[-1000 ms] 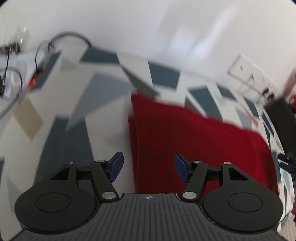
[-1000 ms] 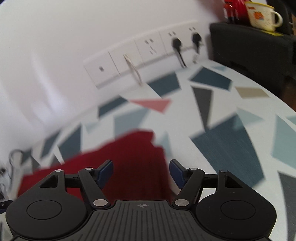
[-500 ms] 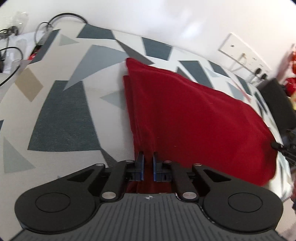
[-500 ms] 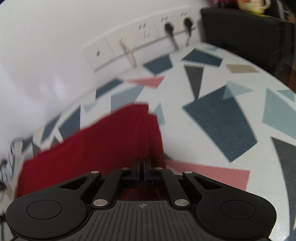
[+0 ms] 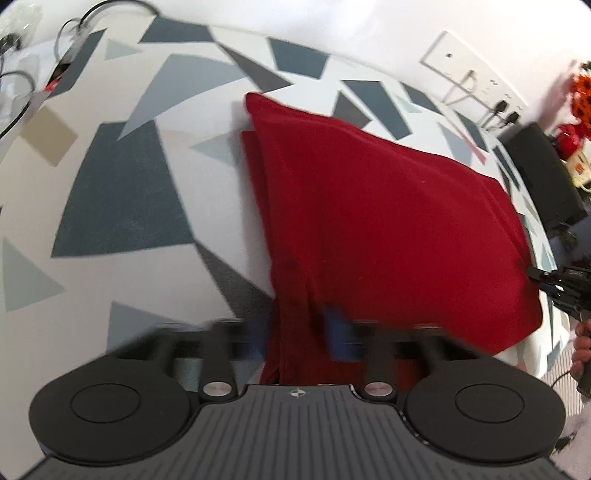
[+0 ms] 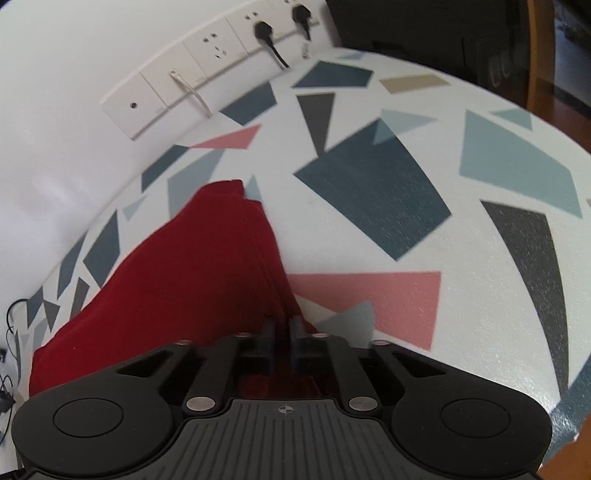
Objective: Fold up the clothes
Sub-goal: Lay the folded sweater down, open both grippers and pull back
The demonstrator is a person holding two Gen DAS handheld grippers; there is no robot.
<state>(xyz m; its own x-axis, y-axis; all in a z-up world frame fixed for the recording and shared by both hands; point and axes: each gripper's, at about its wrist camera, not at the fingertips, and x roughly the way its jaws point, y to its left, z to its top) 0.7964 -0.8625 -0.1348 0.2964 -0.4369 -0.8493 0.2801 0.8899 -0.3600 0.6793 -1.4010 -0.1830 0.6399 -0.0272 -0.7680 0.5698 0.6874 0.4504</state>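
Observation:
A folded dark red garment (image 5: 388,206) lies flat on the table's patterned cloth (image 5: 122,192). My left gripper (image 5: 297,332) is at its near left corner. Its blurred jaws are opening, and the garment's folded edge runs between the blue pads without being pressed. In the right wrist view the same garment (image 6: 192,266) stretches away to the left. My right gripper (image 6: 282,332) sits at its near right corner. Its jaws are opening too, a narrow gap apart with red cloth in it. In the left wrist view the right gripper (image 5: 565,284) shows at the garment's far right edge.
Wall sockets (image 6: 221,48) with two black plugs (image 6: 264,29) run along the back wall. A black box (image 5: 543,173) stands at the right end of the table, with red items and a mug behind it. Cables (image 5: 22,74) lie at the far left. A hand (image 5: 581,347) holds the right gripper.
Both grippers came down onto the garment's near corners and shut on its edges half a second ago. Now both pairs of jaws have parted again, the left much wider.

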